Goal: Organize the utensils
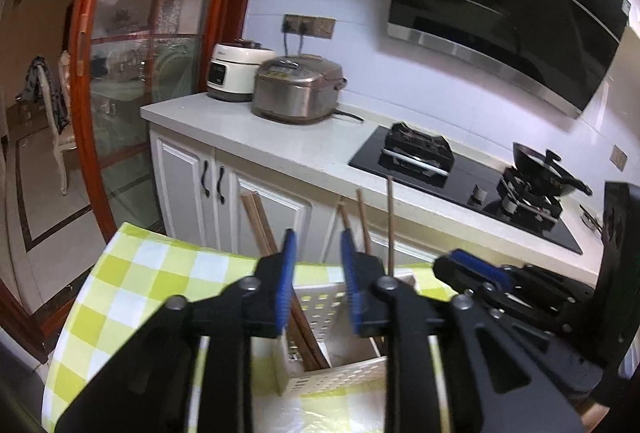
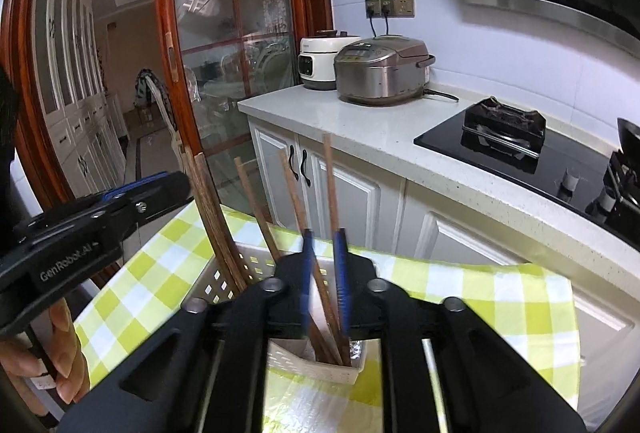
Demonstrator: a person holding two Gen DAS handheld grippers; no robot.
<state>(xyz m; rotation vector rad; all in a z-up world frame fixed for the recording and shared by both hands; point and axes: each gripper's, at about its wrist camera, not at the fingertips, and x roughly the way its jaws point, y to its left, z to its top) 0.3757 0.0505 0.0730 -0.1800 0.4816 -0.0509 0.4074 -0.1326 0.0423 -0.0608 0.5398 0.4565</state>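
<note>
A white perforated basket (image 2: 316, 367) stands on a tabletop (image 2: 500, 297) covered with a yellow-green checked cloth, and several brown wooden chopsticks (image 2: 294, 193) lean upright in it, their tops fanning out toward the far side.

The right gripper (image 2: 324, 273) hangs just above the basket with its blue-padded jaws a little apart. Two chopsticks rise through the narrow gap between them; the pads look blurred, and it is not clear that they press on the sticks.

The left gripper (image 1: 318, 281) is over the same basket (image 1: 336, 373), just to the left of the right one, and its jaws stand apart. A pair of chopsticks (image 1: 260, 225) leans past the inner face of its left pad, but nothing is clamped. In the right wrist view a hand (image 2: 60, 357) is seen at the near left edge, holding the left gripper's handle.

Beyond the tabletop runs a white kitchen counter (image 1: 280, 141) with cabinet doors below. A steel rice cooker (image 1: 298, 89) and a white cooker (image 1: 236, 71) sit on it at the far left, and a black gas hob (image 1: 460, 177) lies to the right with a dark pan (image 1: 544, 165) on its far burner.
</note>
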